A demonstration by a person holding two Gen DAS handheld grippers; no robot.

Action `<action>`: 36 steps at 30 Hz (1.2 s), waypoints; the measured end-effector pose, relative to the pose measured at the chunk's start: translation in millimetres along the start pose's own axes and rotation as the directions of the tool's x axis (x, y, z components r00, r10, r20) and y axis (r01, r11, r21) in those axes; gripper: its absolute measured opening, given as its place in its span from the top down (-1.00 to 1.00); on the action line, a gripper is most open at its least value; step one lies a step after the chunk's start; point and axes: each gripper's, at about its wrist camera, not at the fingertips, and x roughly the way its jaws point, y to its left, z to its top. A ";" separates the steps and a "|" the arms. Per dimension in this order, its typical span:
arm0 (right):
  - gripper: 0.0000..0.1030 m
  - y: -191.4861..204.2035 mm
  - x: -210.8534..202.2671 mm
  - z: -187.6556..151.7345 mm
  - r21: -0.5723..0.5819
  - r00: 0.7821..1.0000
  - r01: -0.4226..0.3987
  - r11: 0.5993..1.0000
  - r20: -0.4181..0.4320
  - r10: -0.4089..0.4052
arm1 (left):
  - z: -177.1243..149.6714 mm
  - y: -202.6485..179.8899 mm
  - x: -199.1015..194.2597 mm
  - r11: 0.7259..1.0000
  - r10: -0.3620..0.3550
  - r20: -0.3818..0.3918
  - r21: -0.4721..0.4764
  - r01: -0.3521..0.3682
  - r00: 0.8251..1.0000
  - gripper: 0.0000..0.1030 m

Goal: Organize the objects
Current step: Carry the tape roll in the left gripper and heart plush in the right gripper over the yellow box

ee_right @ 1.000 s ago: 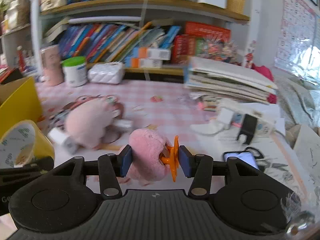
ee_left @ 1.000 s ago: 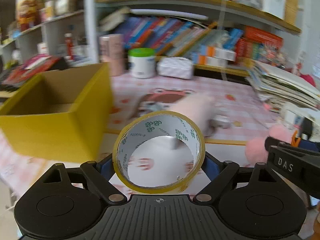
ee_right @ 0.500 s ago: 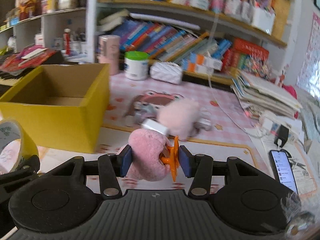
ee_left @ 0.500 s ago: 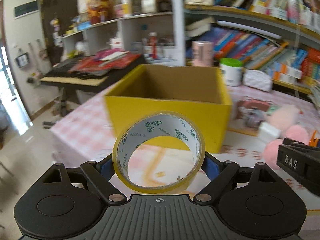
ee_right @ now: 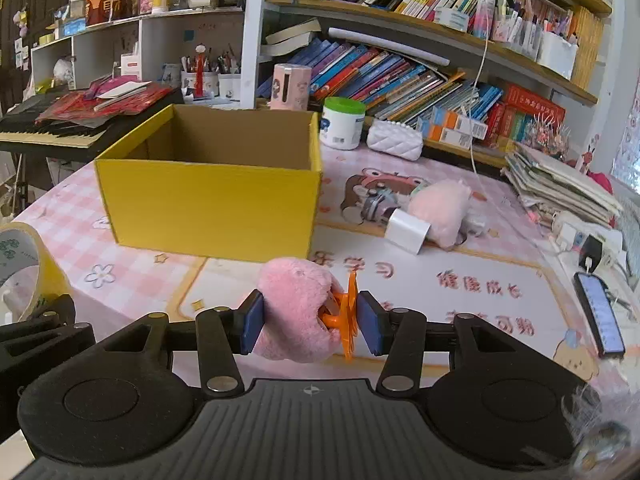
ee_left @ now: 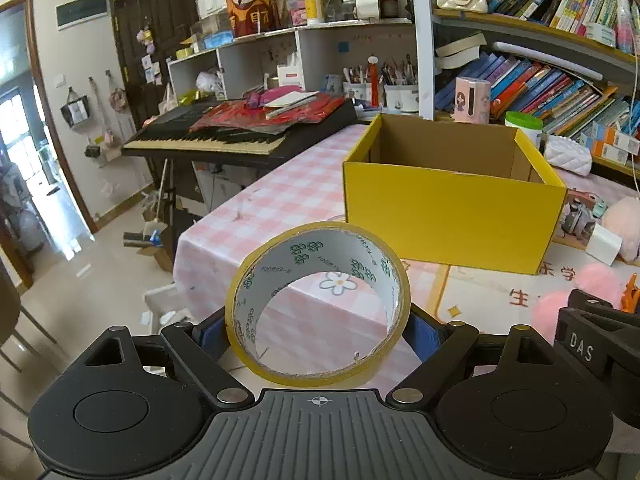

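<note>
My left gripper [ee_left: 318, 330] is shut on a yellow tape roll [ee_left: 264, 280], held above the table's near left corner. The roll also shows in the right wrist view [ee_right: 24, 264]. My right gripper [ee_right: 310, 322] is shut on a pink plush toy [ee_right: 294, 304] with an orange plastic part [ee_right: 348, 308]. An open yellow cardboard box [ee_left: 448, 208] stands ahead of both grippers; in the right wrist view the box [ee_right: 208, 208] looks empty as far as I see inside.
On the pink checked tablecloth [ee_right: 132, 268] lie a second pink plush [ee_right: 444, 208], a white block [ee_right: 406, 232], a small toy camera [ee_right: 374, 206] and a phone [ee_right: 600, 312]. Bookshelves stand behind. A keyboard [ee_left: 224, 136] stands left, with the floor beyond the table edge.
Both grippers have swung left with their loads. The yellow box has shifted from the left of both views toward the centre, and the keyboard and doorway have come into view.
</note>
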 end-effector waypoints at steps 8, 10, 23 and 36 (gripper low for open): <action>0.09 17.7 -15.8 -2.3 0.018 1.000 0.021 1.000 0.018 -0.022 | -2.6 17.6 -3.6 0.997 -0.070 0.019 0.031 0.070 0.997 -0.71; 0.09 18.9 -18.6 -2.0 0.021 0.999 0.031 0.999 0.021 -0.031 | -2.0 19.3 -4.6 0.996 -0.085 0.023 0.035 0.084 0.996 -0.71; 0.09 22.1 -25.7 -1.8 -0.004 0.999 0.050 0.999 0.021 -0.050 | -3.4 18.1 -3.5 0.989 -0.142 0.015 0.035 0.142 0.990 -0.71; 0.09 12.4 -1.8 11.1 0.022 0.999 0.031 0.999 0.010 -0.031 | 11.2 1.5 8.9 0.989 -0.133 0.039 0.072 0.130 0.990 -0.71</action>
